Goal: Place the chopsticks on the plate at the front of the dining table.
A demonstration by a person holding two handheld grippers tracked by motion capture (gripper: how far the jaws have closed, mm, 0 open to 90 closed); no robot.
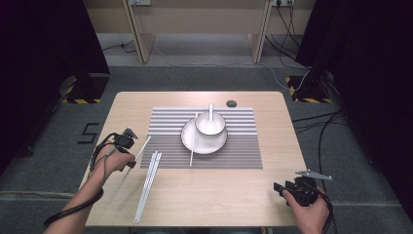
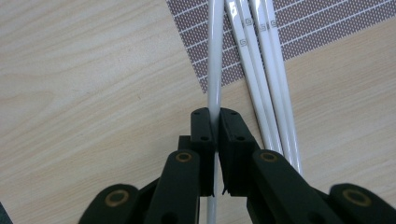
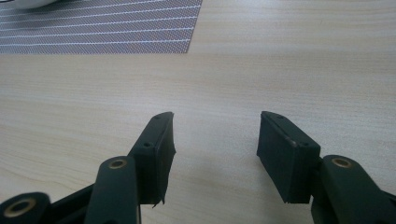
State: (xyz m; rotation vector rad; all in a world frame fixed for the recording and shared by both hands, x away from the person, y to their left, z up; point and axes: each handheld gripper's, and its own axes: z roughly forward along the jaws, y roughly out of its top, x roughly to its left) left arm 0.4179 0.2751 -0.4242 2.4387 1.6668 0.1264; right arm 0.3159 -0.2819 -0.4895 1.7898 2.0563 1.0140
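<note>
**Left claw clamped on one white chopstick at the desk's near left**

A person sits at a light wooden desk [image 1: 243, 195], forearms entering from the near edge, a black claw held in each hand.

Nearest, at the front right corner, the right claw [image 1: 278, 187] hovers low over bare wood. In the right gripper view its two jaws stand well apart with nothing between them, and a corner of the striped placemat shows beyond them.

On the near left, the left claw [image 1: 129, 163] is closed on a single white chopstick [image 1: 139, 153]. In the left gripper view the jaws are pressed together around this chopstick [image 2: 215, 70], which runs straight up between them and out across the wood onto the corner of the placemat [image 2: 299, 28]. The rod also shows below the jaws, so it is gripped partway along its length.

Just beside it, on the side toward the desk's middle, lies a bundle of white chopsticks [image 1: 148, 185], packed side by side and touching one another. Their far ends rest on the near left corner of the placemat; their near ends reach toward the desk's front edge. In the left gripper view, small printed marks show on these chopsticks [image 2: 266, 79].

Farther off, at the desk's centre, the grey placemat [image 1: 234, 146] with thin white stripes carries a white plate [image 1: 187, 141]. A white bowl [image 1: 210, 127] sits on the plate with a white spoon [image 1: 211, 117] resting in it. One more white chopstick [image 1: 193, 144] lies across the plate's left side, its near end on the placemat.

Beyond the placemat, near the desk's far edge, is a small dark round spot [image 1: 231, 103].
</note>
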